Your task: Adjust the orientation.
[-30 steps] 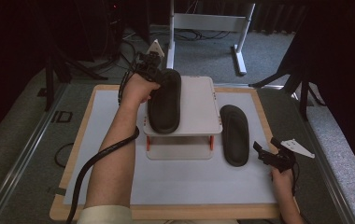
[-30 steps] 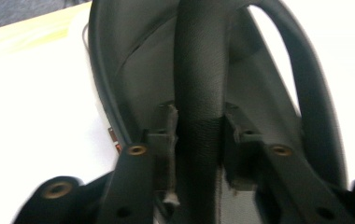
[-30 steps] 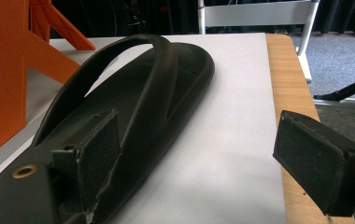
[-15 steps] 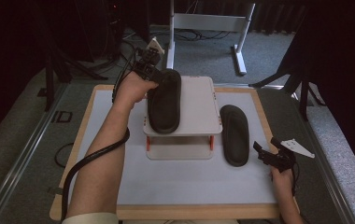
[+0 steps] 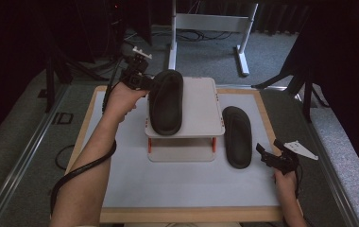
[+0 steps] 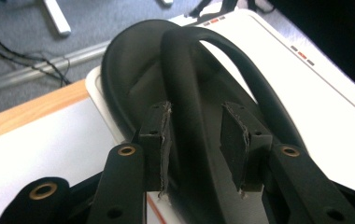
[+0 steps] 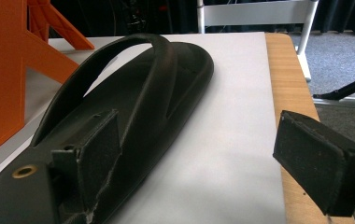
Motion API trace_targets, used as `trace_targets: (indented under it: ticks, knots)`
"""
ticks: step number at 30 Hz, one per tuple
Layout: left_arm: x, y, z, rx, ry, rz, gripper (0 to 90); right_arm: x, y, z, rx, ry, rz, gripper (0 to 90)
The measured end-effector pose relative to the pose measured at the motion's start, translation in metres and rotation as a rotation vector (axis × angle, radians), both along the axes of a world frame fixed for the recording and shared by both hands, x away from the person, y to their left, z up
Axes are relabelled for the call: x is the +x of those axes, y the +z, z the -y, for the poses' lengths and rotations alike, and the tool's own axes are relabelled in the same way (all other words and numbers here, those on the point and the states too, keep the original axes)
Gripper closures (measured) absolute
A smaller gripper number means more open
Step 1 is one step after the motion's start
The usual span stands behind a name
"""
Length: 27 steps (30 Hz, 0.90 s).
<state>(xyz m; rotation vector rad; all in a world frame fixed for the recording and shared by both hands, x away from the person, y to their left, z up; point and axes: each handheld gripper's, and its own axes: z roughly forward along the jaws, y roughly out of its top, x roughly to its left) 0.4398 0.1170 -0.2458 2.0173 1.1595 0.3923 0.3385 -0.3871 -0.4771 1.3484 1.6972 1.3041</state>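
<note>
Compared with the frame one second ago, we see the left forearm [image 5: 90,161] swung outward toward the left edge of the board, while the sandal it grips lies in much the same place on the raised shelf. We find the left gripper [image 5: 145,83] at the far left corner of the white shelf [image 5: 201,111], its hand [image 5: 121,99] just beside the shelf edge. In the left gripper view, the left gripper [image 6: 195,140] has its two pads [image 6: 159,140] pressed against either side of the black strap of the first sandal [image 6: 133,79], pinching it. This sandal [image 5: 166,101] lies lengthwise on the left half of the shelf top, sole down. The shelf stands on short orange legs [image 5: 213,144] over a lower white base.

We see the second sandal [image 5: 237,135] lying flat on the white mat [image 5: 177,182], just right of the shelf and parallel to the first. The right gripper [image 5: 269,156] sits near this sandal's near end, held by the right hand [image 5: 286,182] at the near right of the board. In the right gripper view, the right gripper [image 7: 194,154] is spread wide: its left pad overlaps the second sandal [image 7: 138,98], its right pad hangs over the wooden border [image 7: 287,84], and nothing lies between them but the mat. An orange leg [image 7: 7,70] stands at the left.
</note>
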Motion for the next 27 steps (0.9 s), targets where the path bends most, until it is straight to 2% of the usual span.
trace_targets:
  ticks: [4,6,8,11,12,15,21,25,27]
  knots:
    - [-0.006,-0.013,-0.014,-0.042,-0.006,0.048,63.2,0.000,0.000,0.000,-0.001,-0.001,-0.001,14.1]
    - [-0.008,-0.017,-0.021,-0.069,0.000,0.054,63.2,0.000,0.000,0.000,-0.001,-0.001,-0.001,14.1]
    - [-0.010,-0.021,-0.027,-0.081,-0.002,0.054,63.2,0.000,0.000,0.000,-0.003,0.000,-0.001,14.1]
    - [-0.015,-0.028,-0.036,-0.094,0.010,0.080,63.2,0.000,0.000,0.000,0.000,-0.001,0.000,14.1]
    - [-0.017,-0.030,-0.038,-0.089,0.024,0.100,63.3,0.000,0.000,0.000,0.000,0.000,-0.001,14.1]
    - [-0.023,-0.034,-0.046,-0.105,0.026,0.137,65.0,0.000,0.000,0.000,-0.002,0.000,-0.002,14.1]
    - [-0.034,-0.047,-0.058,-0.133,0.025,0.154,65.0,0.000,0.000,0.000,-0.001,-0.001,-0.002,14.1]
    - [-0.042,-0.058,-0.065,-0.126,0.027,0.178,64.9,0.000,0.000,0.000,-0.002,-0.002,-0.002,14.1]
    - [-0.045,-0.066,-0.070,-0.136,0.034,0.173,64.8,0.000,0.000,0.000,-0.002,-0.002,-0.002,14.2]
